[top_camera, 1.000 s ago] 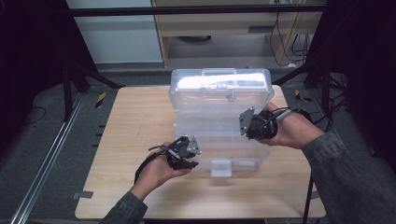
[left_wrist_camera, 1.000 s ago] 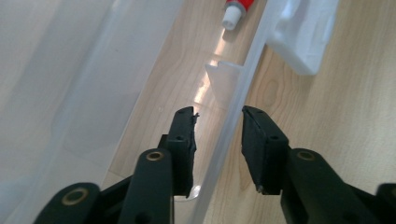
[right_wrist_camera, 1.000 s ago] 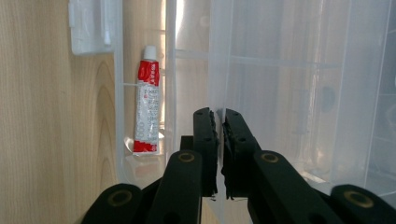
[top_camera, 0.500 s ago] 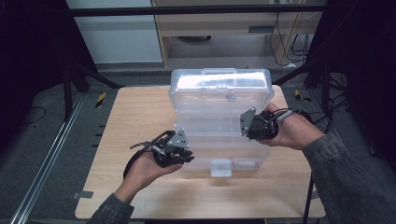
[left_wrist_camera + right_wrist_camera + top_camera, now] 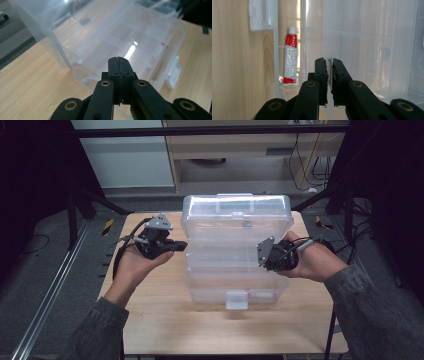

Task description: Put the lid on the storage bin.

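Plastic organizer box sits open mid-table; our right gripper pinches its side wall, while our left gripper, just closed on nothing, hovers beside it. Farther back, the raised lid could drop if we nudge it.

A lab or workshop: a bare wooden table on a grey floor, black framing, loose cables and hazard-striped tape.
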Demonstrator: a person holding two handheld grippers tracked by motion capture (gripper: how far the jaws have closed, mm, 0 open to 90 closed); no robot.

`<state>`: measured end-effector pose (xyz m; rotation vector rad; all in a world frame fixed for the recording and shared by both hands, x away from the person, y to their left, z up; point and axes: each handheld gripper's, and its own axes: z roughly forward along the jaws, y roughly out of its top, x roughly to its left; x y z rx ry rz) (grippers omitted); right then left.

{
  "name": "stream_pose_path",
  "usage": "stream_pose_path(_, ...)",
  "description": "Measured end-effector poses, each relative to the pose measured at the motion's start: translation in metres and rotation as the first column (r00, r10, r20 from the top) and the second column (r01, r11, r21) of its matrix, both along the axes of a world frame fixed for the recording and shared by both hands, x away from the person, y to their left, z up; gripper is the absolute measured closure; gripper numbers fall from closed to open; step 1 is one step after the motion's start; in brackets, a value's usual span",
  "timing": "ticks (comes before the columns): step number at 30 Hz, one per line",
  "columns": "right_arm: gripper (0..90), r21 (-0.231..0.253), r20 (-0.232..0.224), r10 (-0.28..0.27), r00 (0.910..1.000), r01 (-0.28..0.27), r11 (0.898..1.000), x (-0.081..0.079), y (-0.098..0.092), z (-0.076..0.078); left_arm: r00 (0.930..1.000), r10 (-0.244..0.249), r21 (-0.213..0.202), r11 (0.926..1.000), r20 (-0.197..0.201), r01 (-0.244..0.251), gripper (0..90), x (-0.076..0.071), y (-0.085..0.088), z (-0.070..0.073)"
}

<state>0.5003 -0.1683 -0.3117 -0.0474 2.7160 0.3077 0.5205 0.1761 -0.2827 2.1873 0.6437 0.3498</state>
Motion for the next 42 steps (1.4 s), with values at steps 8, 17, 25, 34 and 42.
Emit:
stream_pose_path(8, 83.8, -0.002, 0.002, 0.002, 1.0, -0.002, 1.0, -0.001, 0.0, -0.001, 0.9997, 0.025, -0.003, 0.9997, -0.002, -0.025, 89.6, 0.017, -0.006, 0.008)
stream_pose_path(17, 83.6, 0.001, 0.005, 0.0, 1.0, 0.0, 1.0, -0.003, -0.001, -0.002, 0.9972, 0.058, -0.052, 0.9968, -0.048, -0.061, 89.8, 0.036, -0.008, 0.005)
stream_pose_path(25, 83.5, 0.006, 0.009, 0.0, 1.0, 0.0, 1.0, -0.004, -0.002, -0.003, 0.9954, 0.073, -0.075, 0.9942, -0.062, -0.078, 89.8, 0.038, -0.005, 0.0)
stream_pose_path(34, 77.4, 0.055, 0.01, -0.01, 0.9999, 0.01, 0.998, -0.009, -0.004, -0.005, 0.9949, 0.076, -0.094, 0.9922, -0.066, -0.082, 89.8, 0.032, -0.001, -0.009)
stream_pose_path(42, 69.1, 0.128, 0.022, -0.04, 0.9989, 0.037, 0.991, -0.016, -0.008, -0.007, 0.9957, 0.071, -0.098, 0.9922, -0.06, -0.077, 89.7, 0.023, -0.001, -0.014)
